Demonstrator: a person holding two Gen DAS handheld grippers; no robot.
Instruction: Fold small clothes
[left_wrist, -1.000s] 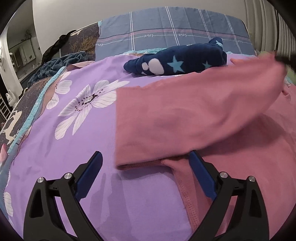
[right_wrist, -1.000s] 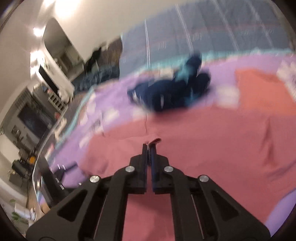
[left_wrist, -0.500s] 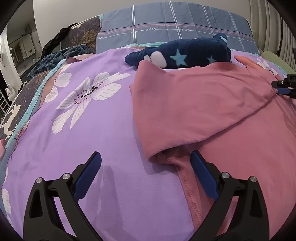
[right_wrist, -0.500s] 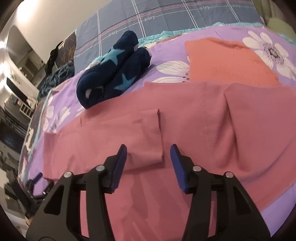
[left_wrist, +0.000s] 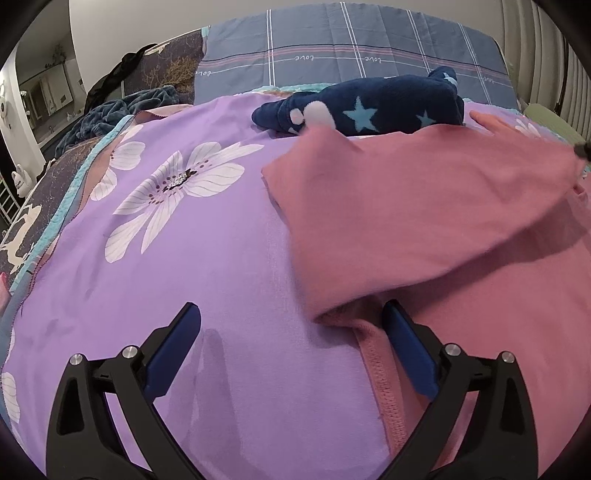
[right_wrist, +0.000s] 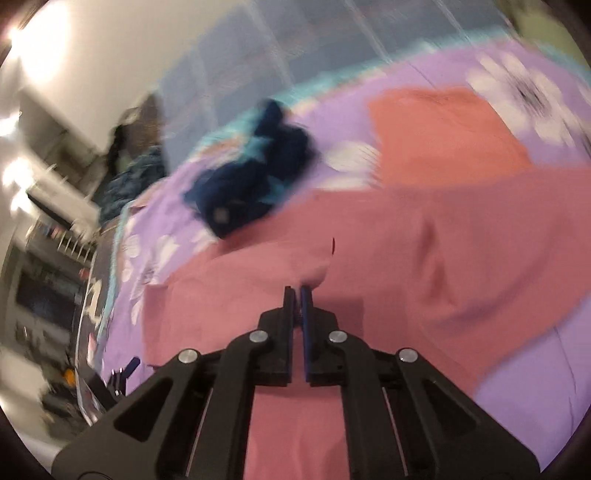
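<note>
A pink garment (left_wrist: 424, 206) lies on the purple flowered bedspread (left_wrist: 177, 229), one sleeve drawn across its body to the right. My left gripper (left_wrist: 291, 343) is open and low over the bedspread, its right finger at the garment's hem edge, holding nothing. My right gripper (right_wrist: 298, 295) is shut on the pink sleeve end (right_wrist: 314, 273) and holds it lifted over the garment (right_wrist: 461, 266). The right view is blurred by motion. The right gripper's tip shows at the far right of the left view (left_wrist: 583, 149).
A dark blue star-print fleece (left_wrist: 369, 105) lies at the back, also in the right view (right_wrist: 255, 184). A folded orange cloth (right_wrist: 439, 136) lies beyond the garment. A grey plaid pillow (left_wrist: 351, 48) and a dark blanket (left_wrist: 110, 114) are at the bed's head.
The right gripper, open over the laid sleeve half a second ago, has shut on the sleeve end and lifted it. The sleeve has shifted. The left gripper has stayed put.
</note>
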